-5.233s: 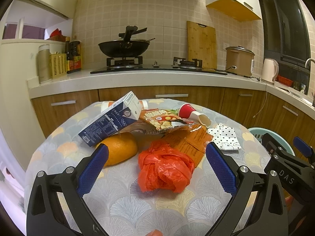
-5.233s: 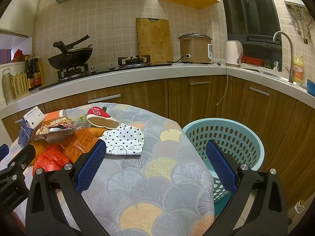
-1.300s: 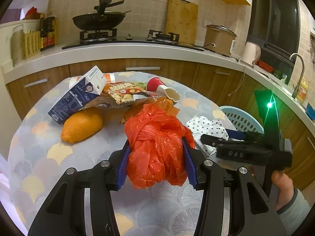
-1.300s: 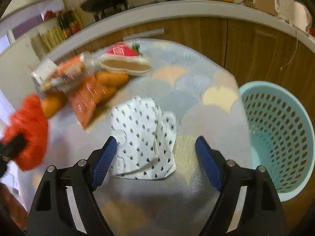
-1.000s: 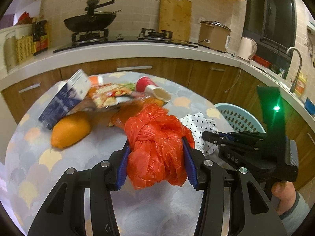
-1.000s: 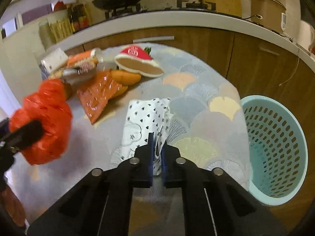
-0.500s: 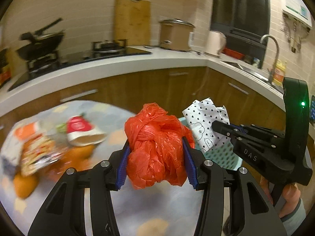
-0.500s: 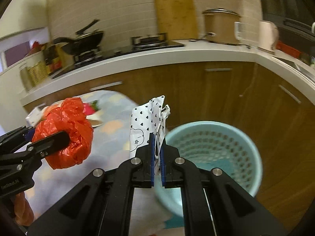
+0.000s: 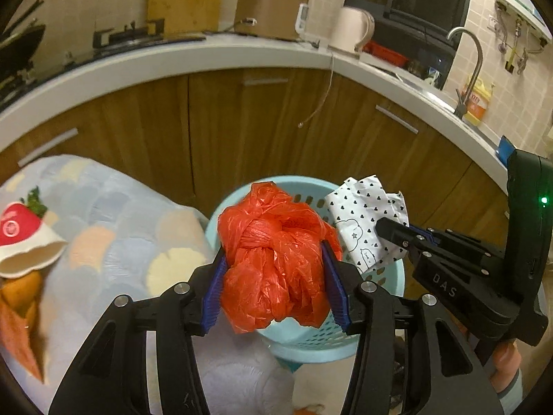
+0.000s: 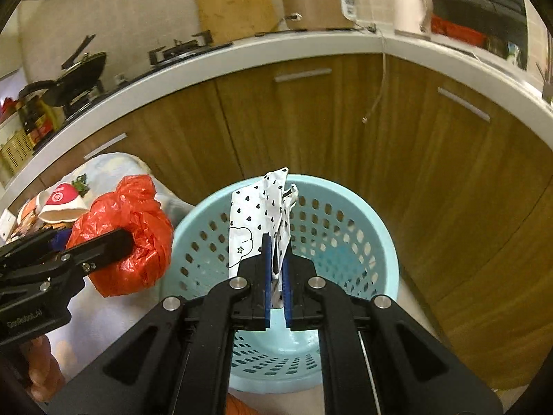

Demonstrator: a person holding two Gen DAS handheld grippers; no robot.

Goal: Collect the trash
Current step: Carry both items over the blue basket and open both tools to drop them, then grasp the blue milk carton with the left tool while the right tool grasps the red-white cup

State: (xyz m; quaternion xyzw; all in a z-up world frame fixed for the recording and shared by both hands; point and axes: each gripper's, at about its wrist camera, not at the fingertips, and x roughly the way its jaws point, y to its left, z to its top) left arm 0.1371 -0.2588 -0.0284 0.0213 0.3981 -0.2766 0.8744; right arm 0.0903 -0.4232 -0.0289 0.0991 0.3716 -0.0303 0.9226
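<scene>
A crumpled orange plastic bag (image 9: 273, 269) sits between the blue pads of my left gripper (image 9: 273, 256), whose jaws are opening while the pads still touch the bag. It hangs over the near rim of the light-blue perforated basket (image 9: 390, 294). My right gripper (image 10: 274, 259) is shut on a white paper wrapper with black hearts (image 10: 249, 214), held upright above the basket's (image 10: 345, 193) opening. In the right wrist view, the bag (image 10: 128, 238) and left gripper (image 10: 103, 242) are at the left, beside the basket's rim.
The table with a scallop-pattern cloth (image 9: 114, 221) lies left of the basket, with a red-and-white paper cup (image 9: 24, 238) and orange packaging (image 9: 17, 304) on it. Wooden cabinets (image 9: 259, 121) and a grey counter curve behind the basket.
Both grippers have swung right from over the table to above the basket, carrying the orange bag and the heart-patterned wrapper. The table's trash has slid to the left edge.
</scene>
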